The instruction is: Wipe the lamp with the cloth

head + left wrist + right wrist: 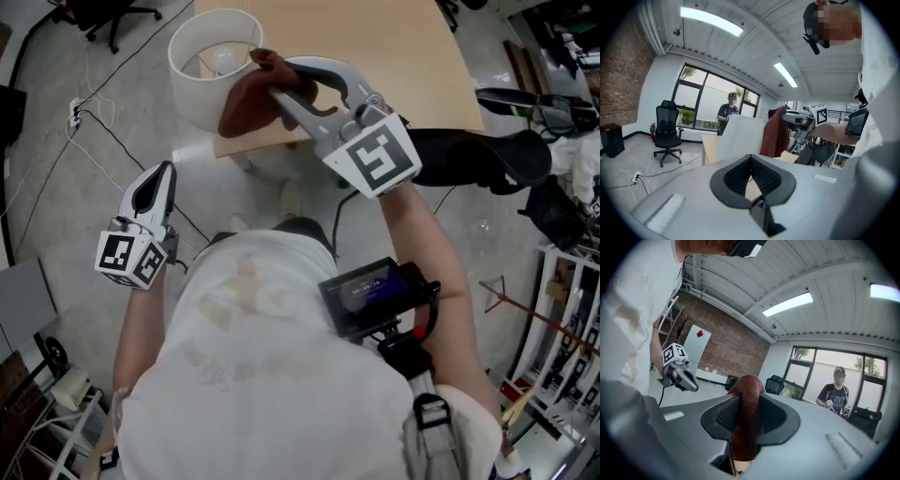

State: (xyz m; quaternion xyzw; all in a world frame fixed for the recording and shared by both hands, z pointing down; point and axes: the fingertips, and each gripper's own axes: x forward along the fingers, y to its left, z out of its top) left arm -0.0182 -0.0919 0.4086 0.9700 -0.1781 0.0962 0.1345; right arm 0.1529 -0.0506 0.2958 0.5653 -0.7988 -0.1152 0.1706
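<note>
1. While my right gripper [277, 86] bites on the cloth [246, 101], its jaws stand part-way apart, with the reddish-brown fabric bunched tight between the pads. In the right gripper view the cloth fills the gap and bulges up over the tips.
2. The cloth rests against the lamp [202, 89], at the rim of the white shade [192, 66] on the side nearest me. A fold hangs down the outside of the shade.
3. The lamp is at the near left corner of the wooden table [375, 47]. I cannot tell what it stands on. The shade is open at the top, and the bulb [223, 61] shows inside it.
4. My left gripper [165, 172] is low at my left side, over the grey floor [56, 187] and well apart from the lamp. Its jaws are drawn together at the tips, with nothing between them.
5. In the left gripper view the shade rises beyond my closed jaws. The cloth hangs at the shade's right edge, with the right gripper reaching in from the right.
6. Further back in that view, an office chair [665, 129] stands on the floor near the window [701, 101]. A person [727, 112] stands behind the table.
</note>
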